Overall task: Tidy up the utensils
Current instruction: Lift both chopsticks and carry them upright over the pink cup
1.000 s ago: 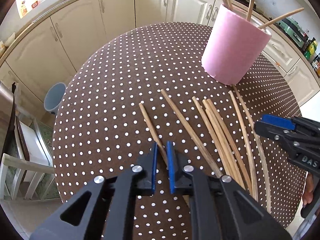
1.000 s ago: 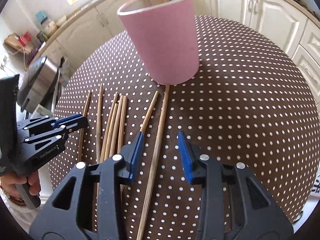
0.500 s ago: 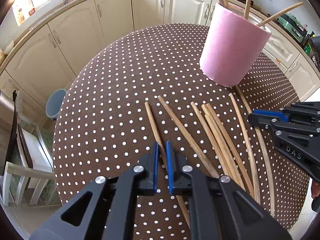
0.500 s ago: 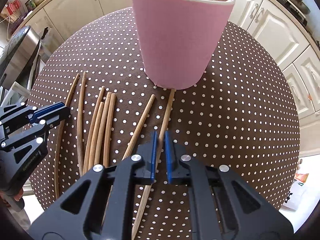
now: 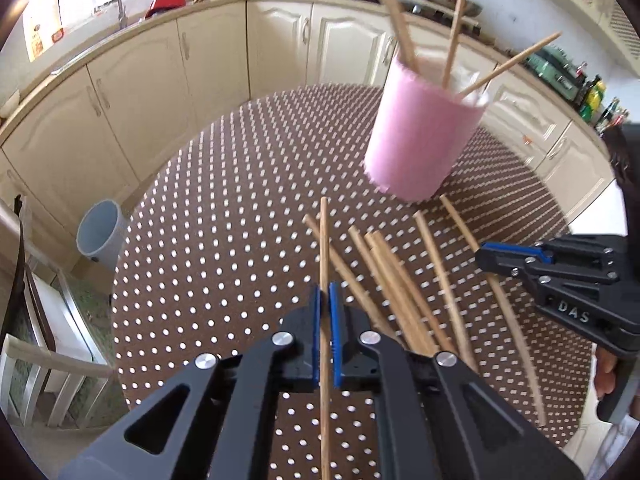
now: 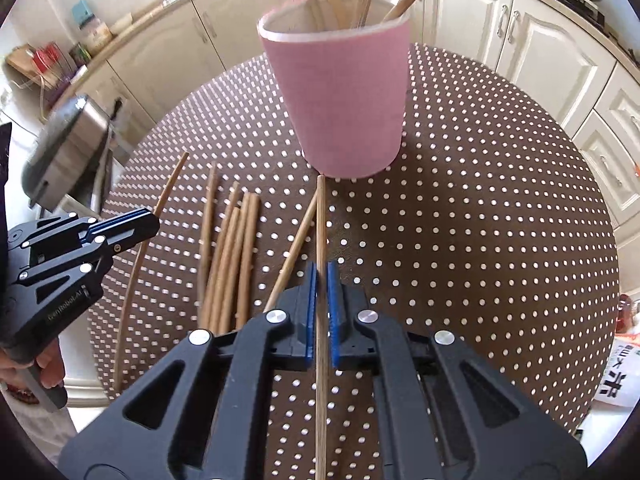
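Lettering "DAS" marks the right hand-held gripper (image 5: 486, 254); both hand-held grippers clamp chopsticks.

Bright daylight pours from a blown-out window (image 5: 44, 20) at ten o'clock. Fisheye bending curves the cabinets (image 5: 132, 92), corners fall black, and the pink holder (image 5: 420, 136) smears slightly with motion blur.
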`<state>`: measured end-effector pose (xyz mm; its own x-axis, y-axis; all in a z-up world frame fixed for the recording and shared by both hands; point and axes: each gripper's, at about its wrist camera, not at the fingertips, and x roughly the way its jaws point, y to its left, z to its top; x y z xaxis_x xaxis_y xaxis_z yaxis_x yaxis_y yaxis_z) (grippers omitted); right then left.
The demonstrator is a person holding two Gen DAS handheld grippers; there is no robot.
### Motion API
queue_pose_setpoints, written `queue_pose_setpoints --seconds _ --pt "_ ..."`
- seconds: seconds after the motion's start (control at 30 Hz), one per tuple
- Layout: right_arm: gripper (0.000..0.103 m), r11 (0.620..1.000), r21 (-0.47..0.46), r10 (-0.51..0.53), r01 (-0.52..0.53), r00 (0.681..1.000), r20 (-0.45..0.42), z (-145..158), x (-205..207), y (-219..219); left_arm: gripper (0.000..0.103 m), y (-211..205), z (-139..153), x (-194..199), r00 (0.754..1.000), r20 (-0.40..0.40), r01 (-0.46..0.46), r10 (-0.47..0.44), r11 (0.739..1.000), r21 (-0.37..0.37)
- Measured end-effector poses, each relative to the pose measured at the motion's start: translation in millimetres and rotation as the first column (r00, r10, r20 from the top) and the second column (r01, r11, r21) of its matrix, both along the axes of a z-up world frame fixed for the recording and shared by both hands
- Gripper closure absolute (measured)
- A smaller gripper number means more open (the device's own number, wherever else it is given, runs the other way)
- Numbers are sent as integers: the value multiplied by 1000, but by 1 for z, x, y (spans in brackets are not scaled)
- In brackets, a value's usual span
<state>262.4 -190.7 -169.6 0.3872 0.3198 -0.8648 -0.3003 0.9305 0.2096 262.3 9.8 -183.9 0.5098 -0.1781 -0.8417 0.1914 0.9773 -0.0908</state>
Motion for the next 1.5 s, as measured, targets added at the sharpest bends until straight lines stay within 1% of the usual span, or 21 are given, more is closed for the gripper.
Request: queue_pose_setpoints --seconds 0.07,0.2,0.23,0.37,0.5,0.73,0.9,1.0,1.13,1.23,1.37,1.43,1.5 --pt "97 999 52 -4 2 999 36 14 -9 -11 98 -2 15 -5 999 36 9 -9 1000 -19" --pt "97 993 120 -15 -1 991 130 47 -24 -30 98 -6 50 -19 992 124 30 -22 998 -56" --pt "97 991 134 -17 -4 988 152 56 -28 -31 98 0 59 -23 990 141 36 -27 998 -59" --pt "97 983 184 -29 -16 970 241 86 -44 -35 98 -14 89 -38 974 219 63 -50 997 -53" --pt "97 978 206 -36 -31 949 314 108 -61 -30 98 -24 112 -50 955 289 91 -71 994 -58" --pt "97 973 227 -46 -49 918 394 139 -73 -31 98 -34 140 -58 928 365 111 -76 991 -76" --pt "97 969 241 -61 -51 898 436 153 -76 -37 98 -46 157 -54 907 413 124 -82 989 -75" --pt "97 967 249 -74 -50 884 462 162 -78 -41 98 -54 163 -50 896 435 132 -89 989 -69" --pt "97 966 253 -90 -45 864 496 174 -77 -44 98 -62 171 -41 884 459 142 -90 987 -79" --pt "97 966 256 -116 -28 839 532 186 -75 -48 98 -65 178 -31 874 479 138 -76 986 -95" --pt "97 960 279 -160 -7 806 570 199 -69 -53 98 -68 191 -15 860 508 142 -51 980 -142" --pt "97 962 272 -179 12 780 599 205 -65 -53 98 -69 198 -5 848 530 131 -22 977 -170" --pt "97 959 282 -200 24 762 616 210 -60 -54 98 -71 203 2 833 553 117 3 976 -181"
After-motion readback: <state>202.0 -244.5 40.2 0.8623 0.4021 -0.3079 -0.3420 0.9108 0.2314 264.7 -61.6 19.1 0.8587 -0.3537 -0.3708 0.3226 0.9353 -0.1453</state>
